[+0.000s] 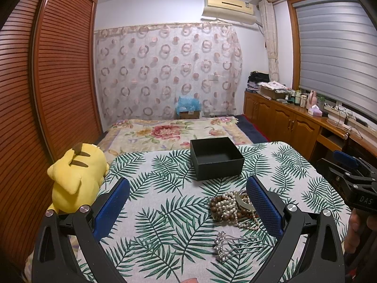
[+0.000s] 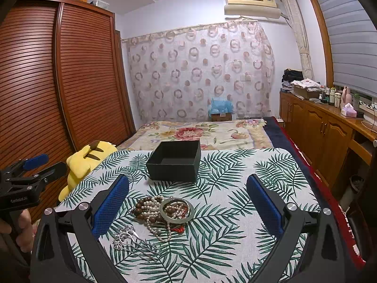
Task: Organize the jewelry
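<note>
Both my tongs, left point(image 1: 188, 202) and right point(image 2: 188, 202), gape wide, released; jewelry heap point(image 2: 162, 212) mid-worktop point(image 2: 271, 165), box point(image 2: 174, 162) near far edge

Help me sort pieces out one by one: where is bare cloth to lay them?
Free: the leaf-print cloth right of the black box and jewelry pile, and the strip left of the pile. Crowded: the pile itself, with the silver hairpin just before it.
</note>
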The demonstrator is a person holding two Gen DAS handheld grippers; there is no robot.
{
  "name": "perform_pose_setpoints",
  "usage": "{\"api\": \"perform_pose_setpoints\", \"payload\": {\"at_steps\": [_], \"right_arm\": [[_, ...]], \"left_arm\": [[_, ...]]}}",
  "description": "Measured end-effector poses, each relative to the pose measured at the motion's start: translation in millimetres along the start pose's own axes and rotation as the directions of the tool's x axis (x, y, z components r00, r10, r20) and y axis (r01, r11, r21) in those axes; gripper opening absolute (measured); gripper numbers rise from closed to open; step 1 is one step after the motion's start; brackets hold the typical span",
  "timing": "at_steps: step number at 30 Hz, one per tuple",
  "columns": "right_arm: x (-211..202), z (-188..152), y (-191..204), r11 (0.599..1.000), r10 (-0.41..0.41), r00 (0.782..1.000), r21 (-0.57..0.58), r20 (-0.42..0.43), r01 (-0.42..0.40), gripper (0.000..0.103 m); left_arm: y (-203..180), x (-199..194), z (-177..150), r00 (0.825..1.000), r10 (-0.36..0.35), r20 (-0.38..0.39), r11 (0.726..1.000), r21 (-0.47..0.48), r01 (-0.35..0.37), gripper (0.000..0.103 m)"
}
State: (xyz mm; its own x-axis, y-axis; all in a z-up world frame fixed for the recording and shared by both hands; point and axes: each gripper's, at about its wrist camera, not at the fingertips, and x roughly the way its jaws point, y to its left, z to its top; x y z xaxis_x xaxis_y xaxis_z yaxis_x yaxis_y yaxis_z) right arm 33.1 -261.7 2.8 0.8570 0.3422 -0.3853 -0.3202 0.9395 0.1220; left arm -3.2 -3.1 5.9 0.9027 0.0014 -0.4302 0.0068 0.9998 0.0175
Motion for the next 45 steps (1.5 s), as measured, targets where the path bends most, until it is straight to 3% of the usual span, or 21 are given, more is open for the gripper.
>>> {"api": "perform_pose_setpoints", "payload": {"at_steps": [45], "right_arm": [[1, -4, 0, 1.000, -0.005, 1.000, 0.001, -0.002, 0.005, 0.100]], "left_arm": [[-12, -8, 6, 1.000, -0.009, 0.002, 1.000, 0.002, 0.009, 0.096]]}}
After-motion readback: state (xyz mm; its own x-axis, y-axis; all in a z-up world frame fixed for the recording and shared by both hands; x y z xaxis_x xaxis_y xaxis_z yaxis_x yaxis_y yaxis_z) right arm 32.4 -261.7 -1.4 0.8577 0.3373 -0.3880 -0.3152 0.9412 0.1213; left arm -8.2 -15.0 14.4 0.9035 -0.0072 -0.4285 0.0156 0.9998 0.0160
